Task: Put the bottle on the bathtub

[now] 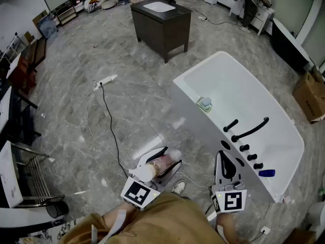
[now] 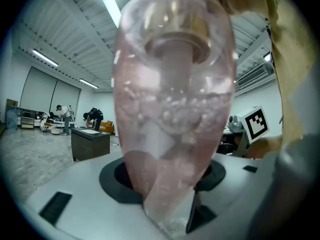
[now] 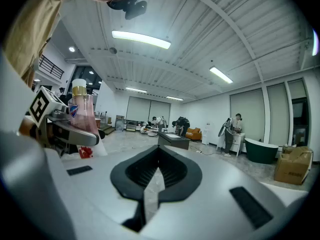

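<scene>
Where the grey floor fills the left of the head view, a power strip lies flat, with a black cable running from it toward the person.

1. Left gripper: fingers closed on the bottle. The left gripper view shows the clear, pink-tinted body clamped between both fingers and filling most of that view. In the right gripper view the bottle stands cap up, with a gold cap.
2. Bottle position: held above the floor, low in the head view, to the left of the bathtub and apart from it. It is not on the rim.
3. Cabinet: dark, with a white basin set in its top, standing well beyond the tub.
4. Bathtub: white, set diagonally across the right half. A black faucet and a row of black knobs sit on the near rim; a small blue item lies beside the knobs.
5. Right gripper: fingers together, with nothing between them. It is at the tub's near corner, well apart from the bottle.
6. Cardboard box: on the floor past the tub's far side.
</scene>
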Available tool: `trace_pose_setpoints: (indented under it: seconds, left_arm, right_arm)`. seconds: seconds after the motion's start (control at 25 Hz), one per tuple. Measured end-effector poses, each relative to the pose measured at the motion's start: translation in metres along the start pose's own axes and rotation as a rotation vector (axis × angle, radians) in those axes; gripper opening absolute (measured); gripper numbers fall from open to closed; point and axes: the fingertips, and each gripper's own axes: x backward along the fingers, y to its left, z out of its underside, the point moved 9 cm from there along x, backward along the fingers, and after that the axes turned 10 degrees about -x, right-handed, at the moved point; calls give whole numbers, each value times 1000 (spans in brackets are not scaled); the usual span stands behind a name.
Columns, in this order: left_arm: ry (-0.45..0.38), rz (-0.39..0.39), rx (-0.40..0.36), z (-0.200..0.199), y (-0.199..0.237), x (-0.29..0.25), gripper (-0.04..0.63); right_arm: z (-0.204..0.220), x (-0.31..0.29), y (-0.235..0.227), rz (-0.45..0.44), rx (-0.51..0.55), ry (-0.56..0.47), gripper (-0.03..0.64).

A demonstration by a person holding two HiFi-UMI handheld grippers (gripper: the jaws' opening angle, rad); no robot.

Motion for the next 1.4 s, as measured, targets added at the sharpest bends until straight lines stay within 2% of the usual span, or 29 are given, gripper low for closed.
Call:
trace_pose_setpoints:
  seconds: [0.48, 0.68, 0.84, 1.2, 1.4]
  left_arm:
    - [13, -66, 5, 1, -1, 12, 239]
    - [21, -80, 12, 2, -4, 14, 239]
    - [31, -88, 15, 1, -8, 8, 239]
    - [21, -125, -53, -5, -26, -12, 239]
    - [48, -147, -58, -5, -37, -18, 239]
  right_arm:
    - [2, -5, 3, -54, 1, 16, 6]
    - [2, -3, 0, -66, -48, -19, 6]
    - [3, 0, -8, -58, -35, -18, 6]
    - [13, 12, -44, -64, -42, -33, 6]
    - [16, 18, -59, -70, -51, -39, 6]
